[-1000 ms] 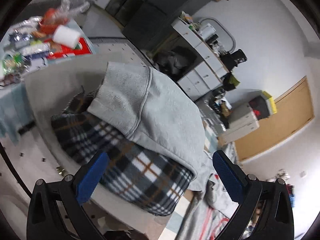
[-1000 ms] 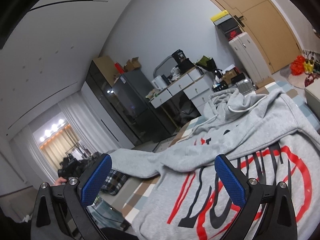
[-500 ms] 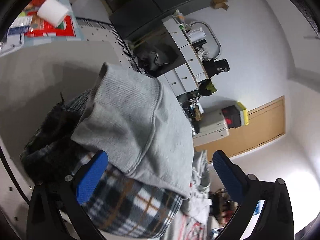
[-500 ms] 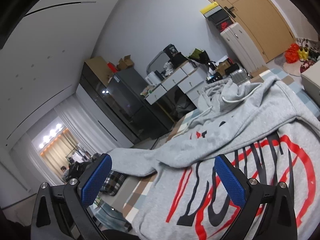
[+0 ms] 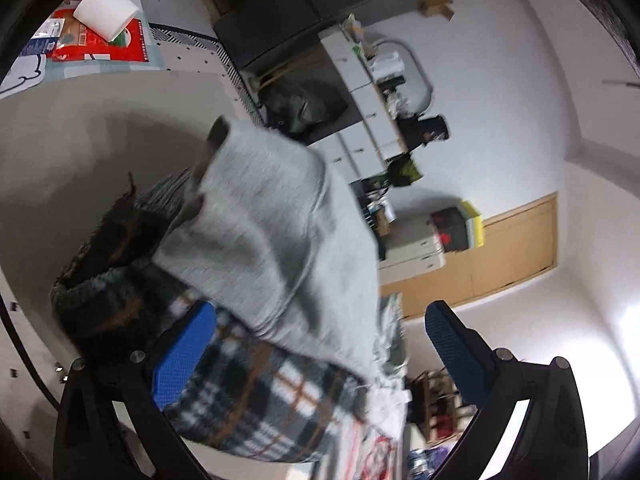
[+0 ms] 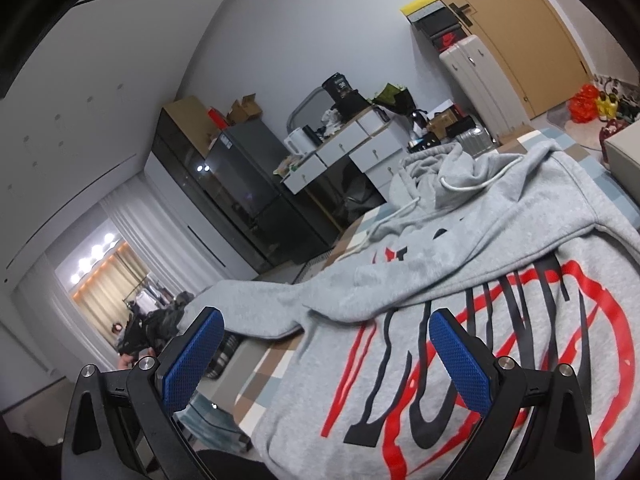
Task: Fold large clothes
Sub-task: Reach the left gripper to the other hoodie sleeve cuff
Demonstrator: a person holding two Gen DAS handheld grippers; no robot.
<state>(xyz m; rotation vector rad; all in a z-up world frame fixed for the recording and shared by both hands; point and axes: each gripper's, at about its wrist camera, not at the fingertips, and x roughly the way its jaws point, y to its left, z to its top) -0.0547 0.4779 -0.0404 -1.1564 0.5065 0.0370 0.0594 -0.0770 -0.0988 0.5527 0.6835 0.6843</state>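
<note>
At 10 o'clock in the left wrist view, a white paper roll [image 5: 106,10] lies on red packaging [image 5: 100,46]. Centre frame: grey hoodie sleeve [image 5: 276,232], ribbed cuff toward 11, draped over a plaid fleece blanket [image 5: 248,396] heaped on a pale rounded seat [image 5: 60,152]. Left gripper [image 5: 320,356] fingers spread wide, nothing between the blue pads [image 5: 182,360]; the left pad sits just in front of the plaid, the sleeve edge falls between the two fingers. Contact with the fabric can't be told, frame is blurred. At 1–3 o'clock: white drawer unit [image 5: 368,120], wooden door [image 5: 500,252].

Right wrist view: at 8 o'clock a lit curtained window [image 6: 104,280], at 10–11 a dark cabinet [image 6: 224,188], at 12 the white drawers [image 6: 344,152] with clutter on top. Grey hoodie [image 6: 500,312] lies spread on a checked bed cover [image 6: 276,364], filling 2 to 5 o'clock, red and black print up, hood and white drawstring toward 1, one sleeve folded across the chest and running off toward 9. Right gripper [image 6: 326,360] hovers at the hoodie's lower edge, fingers spread apart, holding nothing.
</note>
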